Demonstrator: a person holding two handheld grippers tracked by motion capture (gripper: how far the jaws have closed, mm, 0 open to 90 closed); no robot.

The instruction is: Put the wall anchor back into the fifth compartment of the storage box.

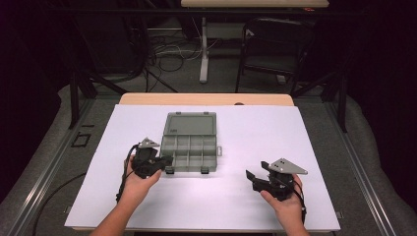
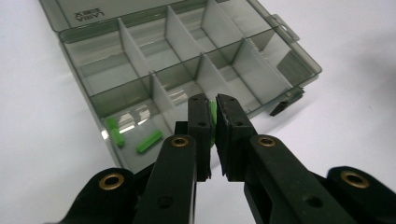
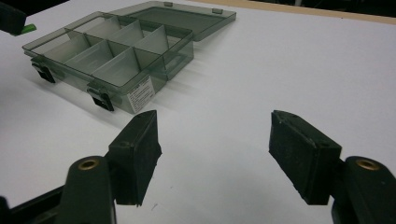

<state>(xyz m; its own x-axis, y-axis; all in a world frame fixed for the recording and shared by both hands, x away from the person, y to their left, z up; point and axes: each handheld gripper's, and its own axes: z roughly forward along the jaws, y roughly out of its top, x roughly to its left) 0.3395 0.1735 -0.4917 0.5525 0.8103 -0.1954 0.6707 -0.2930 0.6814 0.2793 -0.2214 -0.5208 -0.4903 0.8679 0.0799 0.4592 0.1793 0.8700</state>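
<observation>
A smoky clear compartment box [image 1: 219,150] lies open on the white sheet, its lid [image 1: 191,123] folded back. My left gripper [image 1: 167,161] hovers at the box's near left corner, shut on a small green piece [image 2: 213,113] that peeks out between the pads. Two more green pieces [image 2: 149,141] lie in the corner compartment just below the jaws. The same box [image 3: 140,95] sits ahead and to the left of my right gripper [image 3: 212,123], which rests open on the sheet with nothing between its jaws. From above, the right gripper [image 1: 252,180] is to the right of the box.
The white sheet [image 1: 275,132] covers the tabletop, with a wooden edge [image 1: 206,99] at the far side. Beyond the table stand a black chair [image 1: 273,44] and a table leg [image 1: 203,49], and cables lie on the floor.
</observation>
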